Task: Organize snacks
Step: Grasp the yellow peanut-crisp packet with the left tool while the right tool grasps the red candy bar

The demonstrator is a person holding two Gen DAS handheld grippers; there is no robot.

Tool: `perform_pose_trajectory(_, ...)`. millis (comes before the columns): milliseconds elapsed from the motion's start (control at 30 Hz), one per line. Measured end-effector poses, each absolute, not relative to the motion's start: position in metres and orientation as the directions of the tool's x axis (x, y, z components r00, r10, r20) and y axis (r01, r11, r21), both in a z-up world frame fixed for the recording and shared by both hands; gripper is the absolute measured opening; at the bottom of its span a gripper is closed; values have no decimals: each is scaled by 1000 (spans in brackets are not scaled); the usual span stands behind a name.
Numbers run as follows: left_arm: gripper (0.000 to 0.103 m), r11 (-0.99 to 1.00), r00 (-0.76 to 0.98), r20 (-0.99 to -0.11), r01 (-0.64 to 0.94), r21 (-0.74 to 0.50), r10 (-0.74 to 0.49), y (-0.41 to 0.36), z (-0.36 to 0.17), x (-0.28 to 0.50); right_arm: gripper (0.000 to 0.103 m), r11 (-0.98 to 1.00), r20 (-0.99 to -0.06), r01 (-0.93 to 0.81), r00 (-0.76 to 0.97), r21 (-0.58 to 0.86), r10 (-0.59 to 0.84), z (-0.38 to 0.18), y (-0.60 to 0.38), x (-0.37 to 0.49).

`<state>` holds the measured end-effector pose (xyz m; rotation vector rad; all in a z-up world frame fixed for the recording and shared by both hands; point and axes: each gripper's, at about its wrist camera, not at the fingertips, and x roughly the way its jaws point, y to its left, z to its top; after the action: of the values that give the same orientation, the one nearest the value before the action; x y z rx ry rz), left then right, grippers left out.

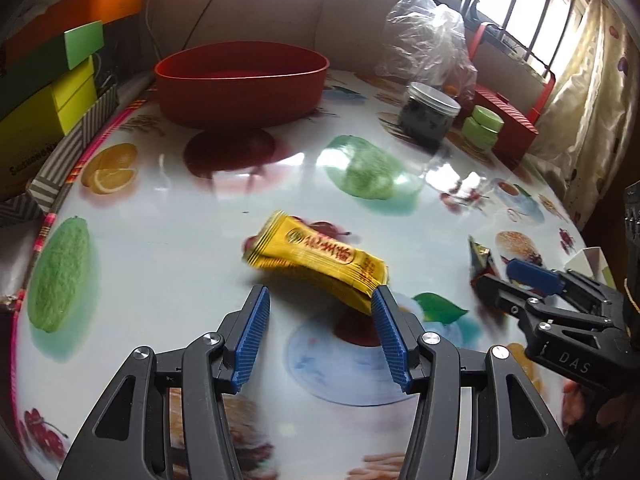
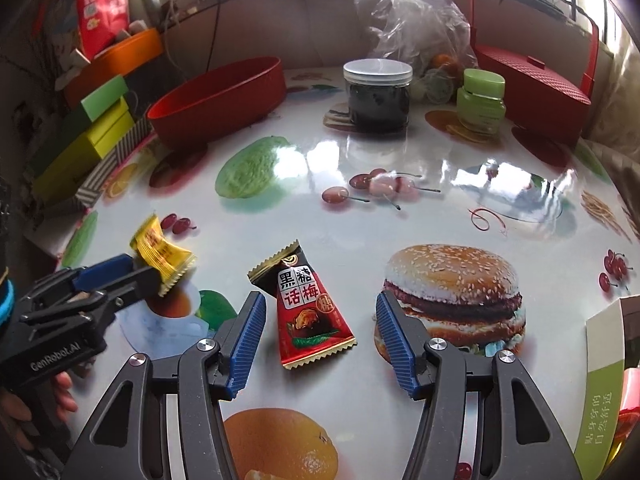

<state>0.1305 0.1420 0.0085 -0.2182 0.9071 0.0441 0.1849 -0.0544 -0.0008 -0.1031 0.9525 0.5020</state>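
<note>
Red oval plastic tub (image 1: 240,80) at the counter (image 1: 168,248) rear: interior not visible. Clear jar with dark contents (image 2: 377,94) capped. Left tool (image 1: 320,300) wide, yellow candy wrapper (image 1: 316,256) ahead; right tool (image 2: 320,308) wide, straddling red-black triangular candy packet (image 2: 312,312)

Yellow wrapper (image 1: 316,262) with red print; red-black wrapper (image 2: 310,312); red bowl (image 1: 240,80); white table (image 1: 180,216) printed with fruit and burger; blue-padded tongs (image 1: 320,332).

Home dining spot, by a window.
Table (image 2: 440,216) under glossy food-print cover; stacked gift boxes (image 2: 92,136) at its left edge, curtain (image 1: 588,92) and barred window (image 1: 520,12) behind.
</note>
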Motion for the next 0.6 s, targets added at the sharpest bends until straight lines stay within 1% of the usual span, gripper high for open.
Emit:
perform_pose_trajectory(200, 54, 979, 611, -792, -159, -129, -5, 157, 8, 133, 58, 881, -801, -460, 485, 107, 351, -2, -50, 185)
perform_pose_trajectory(267, 54, 973, 611, -792, -182, -141, 0, 164, 8, 132, 56, 884, -799, -456, 491, 104, 347, -2, -51, 185)
perform_pose_trajectory(333, 54, 966, 616, -787, -190, -173, -20, 168, 10, 132, 50, 887, -798, -452, 500, 93, 338, -2, -51, 184)
perform_pose_trajectory(367, 54, 965, 622, -783, -191, -178, -22, 167, 11, 131, 49, 889, -796, -450, 503, 91, 336, -2, -52, 184)
perform_pose_trajectory(433, 54, 966, 633, -774, -180, -187, -32, 164, 14, 132, 39, 890, -795, -447, 507, 89, 334, -2, -53, 184)
perform_pose_trajectory(500, 54, 964, 639, -767, -164, -210, -58, 161, 15, 135, 34, 891, -793, -446, 510, 86, 332, -2, -53, 183)
perform_pose_trajectory(600, 54, 970, 638, -769, -155, -187, -47, 153, 18, 142, 31, 894, -790, -440, 517, 85, 329, -2, -55, 182)
